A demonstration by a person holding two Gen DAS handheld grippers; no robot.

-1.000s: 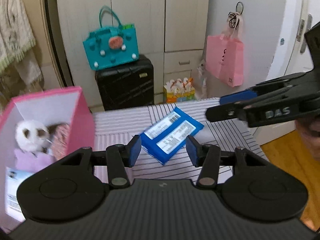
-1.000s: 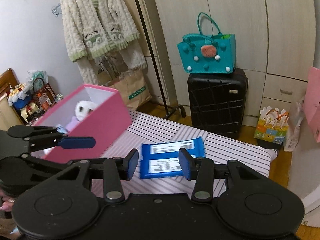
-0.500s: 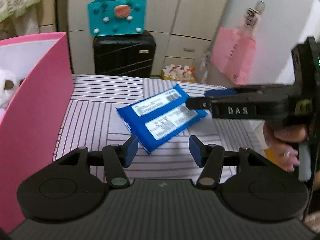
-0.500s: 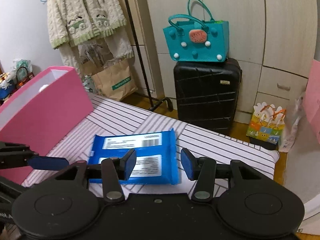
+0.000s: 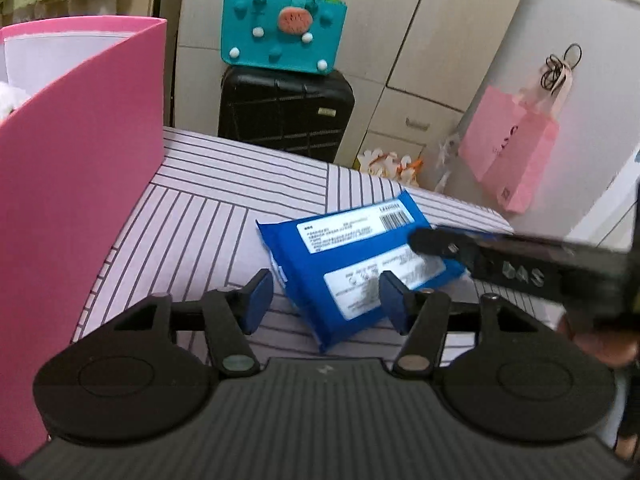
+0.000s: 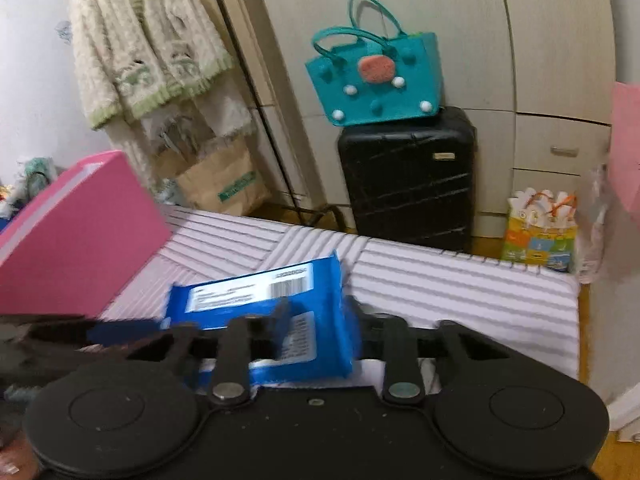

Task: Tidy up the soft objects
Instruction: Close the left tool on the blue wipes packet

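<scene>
I judge the blue wipes pack (image 5: 352, 264) light, squashy and slick in its film, so I'd pinch a short end rather than its flat face. It lies label-up on the striped tabletop (image 5: 208, 216) beside the pink box (image 5: 80, 184). My right gripper (image 6: 320, 322) is closing its fingers on the pack's near end (blurred, though), and my left gripper (image 5: 326, 294) stands apart around the other corner, narrowing a little without touching.

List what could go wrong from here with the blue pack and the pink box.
1. The right hand-held gripper is closing on one end of the blue pack; being soft, it may sag or slip when lifted.
2. The left hand-held gripper, its jaws closing, stands close beside the right one, so they may collide.
3. The pink box wall stands tall nearby; the pack could catch its rim.
</scene>
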